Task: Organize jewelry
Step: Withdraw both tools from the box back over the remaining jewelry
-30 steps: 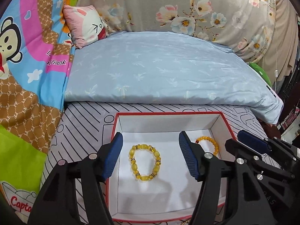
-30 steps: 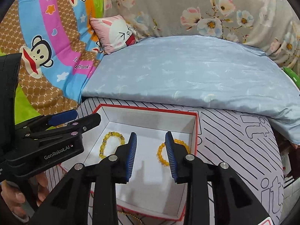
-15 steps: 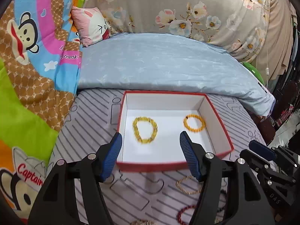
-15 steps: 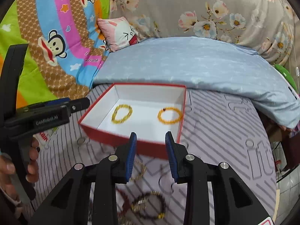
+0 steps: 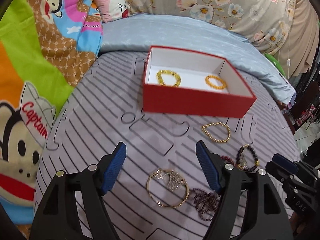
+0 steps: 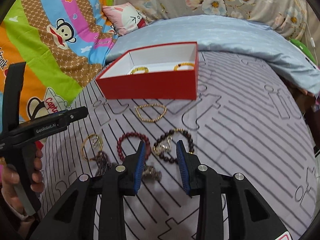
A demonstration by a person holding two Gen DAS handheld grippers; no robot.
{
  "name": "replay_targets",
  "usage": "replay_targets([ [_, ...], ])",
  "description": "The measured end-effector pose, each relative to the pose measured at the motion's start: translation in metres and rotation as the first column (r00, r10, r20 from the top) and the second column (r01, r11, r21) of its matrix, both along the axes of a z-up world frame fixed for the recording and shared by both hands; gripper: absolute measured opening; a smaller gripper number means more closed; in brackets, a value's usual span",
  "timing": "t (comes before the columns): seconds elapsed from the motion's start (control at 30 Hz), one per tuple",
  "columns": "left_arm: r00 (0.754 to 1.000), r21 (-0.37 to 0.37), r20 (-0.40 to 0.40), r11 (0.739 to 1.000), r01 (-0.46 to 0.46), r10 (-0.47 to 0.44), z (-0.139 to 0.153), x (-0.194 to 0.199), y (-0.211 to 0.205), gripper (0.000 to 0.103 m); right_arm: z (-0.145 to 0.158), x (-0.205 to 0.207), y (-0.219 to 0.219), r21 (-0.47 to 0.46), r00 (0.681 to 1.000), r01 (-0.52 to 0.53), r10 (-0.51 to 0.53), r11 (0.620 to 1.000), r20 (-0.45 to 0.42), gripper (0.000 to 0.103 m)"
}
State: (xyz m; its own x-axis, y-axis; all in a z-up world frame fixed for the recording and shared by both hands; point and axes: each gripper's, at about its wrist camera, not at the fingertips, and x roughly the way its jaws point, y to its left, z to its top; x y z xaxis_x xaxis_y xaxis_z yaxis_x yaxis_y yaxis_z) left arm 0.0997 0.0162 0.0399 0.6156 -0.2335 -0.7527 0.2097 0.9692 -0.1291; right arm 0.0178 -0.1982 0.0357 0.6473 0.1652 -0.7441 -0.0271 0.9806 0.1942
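both hand-held grippers hover empty above the striped mat: the left gripper has its jaws spread wide over a thin gold bangle with a sparkly charm, and the right gripper is parted more narrowly, holding nothing, with a dark beaded bracelet just beyond its tips. behind them sits the red box, white inside, which already holds two yellow beaded bracelets, a chunkier one to the left and a finer one to the right. so the sorting looks partly done. left on the mat are a gold chain bracelet just in front of the box, a dark red bead bracelet, the bangle, the dark beaded one, and a tangled dark string beside the bangle.
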Motion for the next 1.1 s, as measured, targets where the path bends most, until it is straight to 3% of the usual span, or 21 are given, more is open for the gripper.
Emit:
replay_targets([
  [0.17,1.0,-0.004,-0.025,1.0,-0.002,0.002,-0.019,-0.004,-0.003,0.067,-0.011,-0.001,0.004,-0.002,1.0,-0.003,0.002,1.0,-0.022,0.031],
  [0.33,0.999,0.002,-0.039,1.0,0.009,-0.009,-0.03,-0.002,-0.006,0.048,-0.014,0.002,0.006,0.013,1.0,-0.006,0.006,1.0,-0.025,0.031],
  [0.47,0.998,0.009,-0.056,1.0,0.017,-0.017,-0.037,-0.001,-0.01,0.039,-0.015,0.005,0.007,0.018,1.0,-0.011,0.012,1.0,-0.029,0.031],
  [0.53,0.997,0.001,-0.07,1.0,0.016,-0.016,-0.042,0.0,-0.01,0.03,-0.016,0.006,0.008,0.019,0.999,-0.012,0.013,1.0,-0.031,0.031],
  [0.83,0.997,-0.04,-0.076,0.999,0.006,-0.009,-0.045,-0.001,-0.003,0.002,-0.019,0.013,0.007,0.029,0.999,-0.017,0.018,0.999,-0.035,0.031],
  [1.1,0.999,-0.101,-0.035,0.994,0.035,-0.038,-0.028,-0.013,-0.001,0.0,-0.02,0.016,0.009,0.027,0.999,-0.022,0.023,0.999,-0.038,0.031],
])
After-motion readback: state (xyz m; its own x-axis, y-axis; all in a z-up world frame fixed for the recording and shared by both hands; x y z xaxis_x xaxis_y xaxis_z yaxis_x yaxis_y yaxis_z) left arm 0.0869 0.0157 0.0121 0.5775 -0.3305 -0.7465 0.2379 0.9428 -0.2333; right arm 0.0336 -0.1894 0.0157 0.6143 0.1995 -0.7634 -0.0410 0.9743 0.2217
